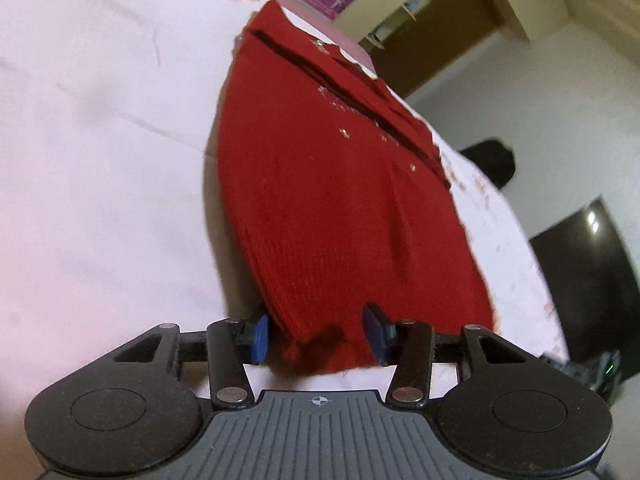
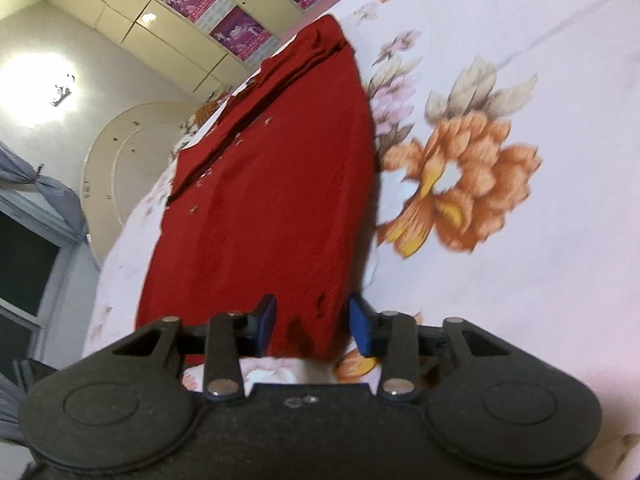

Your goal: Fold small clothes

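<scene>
A red knit garment (image 1: 332,184) lies flat on the floral bedsheet (image 1: 100,140), with small shiny studs and a dark fold line across its far part. My left gripper (image 1: 316,336) is open, its blue pads (image 1: 260,338) on either side of the garment's near left corner. The same garment (image 2: 280,184) shows in the right wrist view on the bedsheet (image 2: 540,280). My right gripper (image 2: 314,328) is open, its blue pads (image 2: 360,330) straddling the garment's near right corner. Neither gripper pinches the cloth.
A large orange flower print (image 2: 460,184) lies on the sheet right of the garment. Cream cabinets with purple posters (image 2: 240,32) stand behind the bed. A dark window with grey curtain (image 2: 36,216) is at left. A dark object (image 1: 490,164) sits beyond the bed edge.
</scene>
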Demonstrator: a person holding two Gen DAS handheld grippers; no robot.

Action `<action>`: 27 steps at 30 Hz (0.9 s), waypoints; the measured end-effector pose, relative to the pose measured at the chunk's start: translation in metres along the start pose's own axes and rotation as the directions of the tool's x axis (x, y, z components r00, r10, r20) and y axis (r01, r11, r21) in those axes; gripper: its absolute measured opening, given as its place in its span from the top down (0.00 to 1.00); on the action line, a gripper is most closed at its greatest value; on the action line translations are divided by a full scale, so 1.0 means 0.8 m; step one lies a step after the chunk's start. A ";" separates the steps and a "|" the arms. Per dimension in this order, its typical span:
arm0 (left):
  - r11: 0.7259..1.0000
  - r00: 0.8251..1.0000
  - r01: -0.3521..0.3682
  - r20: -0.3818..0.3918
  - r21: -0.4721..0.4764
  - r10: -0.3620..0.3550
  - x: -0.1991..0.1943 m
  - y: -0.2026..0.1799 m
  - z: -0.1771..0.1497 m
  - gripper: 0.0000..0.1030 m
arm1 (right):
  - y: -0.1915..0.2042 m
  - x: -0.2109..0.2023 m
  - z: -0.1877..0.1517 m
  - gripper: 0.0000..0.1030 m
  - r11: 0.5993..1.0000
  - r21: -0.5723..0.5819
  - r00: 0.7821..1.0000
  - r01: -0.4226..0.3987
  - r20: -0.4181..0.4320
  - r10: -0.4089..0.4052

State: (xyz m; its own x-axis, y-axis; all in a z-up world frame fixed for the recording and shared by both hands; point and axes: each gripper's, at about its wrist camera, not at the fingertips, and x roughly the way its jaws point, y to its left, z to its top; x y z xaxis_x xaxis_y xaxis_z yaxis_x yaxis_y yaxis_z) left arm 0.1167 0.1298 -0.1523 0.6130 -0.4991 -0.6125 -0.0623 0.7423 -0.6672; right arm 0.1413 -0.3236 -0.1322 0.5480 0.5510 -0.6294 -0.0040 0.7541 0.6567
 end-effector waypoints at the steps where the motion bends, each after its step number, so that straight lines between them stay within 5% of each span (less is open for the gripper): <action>1: 1.000 1.000 0.016 0.005 -0.024 -0.016 0.002 0.004 0.001 0.53 | -0.001 0.003 0.000 0.66 1.000 0.013 1.000 -0.009 0.003 0.009; 4: 0.997 0.999 0.043 0.016 -0.065 -0.042 0.009 0.012 0.004 0.58 | -0.011 0.010 0.005 0.72 0.996 0.082 0.999 -0.042 0.015 0.041; 8: 0.998 1.000 -0.002 0.012 -0.062 0.003 0.016 0.017 0.004 0.96 | -0.021 0.020 0.016 0.87 0.989 0.134 0.998 -0.059 0.015 0.057; 10: 0.997 1.000 -0.008 0.015 -0.071 0.009 0.016 0.021 0.007 0.96 | -0.013 0.020 0.022 0.94 0.996 0.086 1.000 -0.026 0.014 0.025; 18: 0.999 0.990 0.024 0.142 0.025 -0.027 -0.034 -0.004 0.009 0.96 | 0.039 -0.035 0.023 0.95 0.994 -0.104 0.989 -0.040 0.136 0.054; 22: 0.997 0.995 -0.073 0.070 0.031 0.071 -0.003 0.021 0.003 0.97 | 0.015 -0.013 0.021 0.95 0.994 -0.106 0.995 0.026 0.100 -0.016; 24: 0.999 0.995 -0.041 0.087 -0.011 0.042 -0.002 0.027 0.001 0.97 | -0.007 0.010 0.016 0.96 0.995 -0.050 0.996 0.084 0.043 -0.081; 27: 0.999 0.995 -0.036 0.089 -0.015 0.037 -0.005 0.029 0.002 0.97 | -0.009 0.003 0.015 0.96 0.999 -0.016 0.996 0.048 0.080 -0.047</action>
State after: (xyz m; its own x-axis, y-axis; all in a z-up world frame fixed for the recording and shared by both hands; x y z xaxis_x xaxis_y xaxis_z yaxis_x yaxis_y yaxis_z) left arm 0.1140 0.1496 -0.1651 0.6776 -0.4299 -0.5967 -0.0960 0.7528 -0.6513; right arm 0.1527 -0.3321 -0.1336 0.6126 0.4849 -0.6242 0.0089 0.7854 0.6189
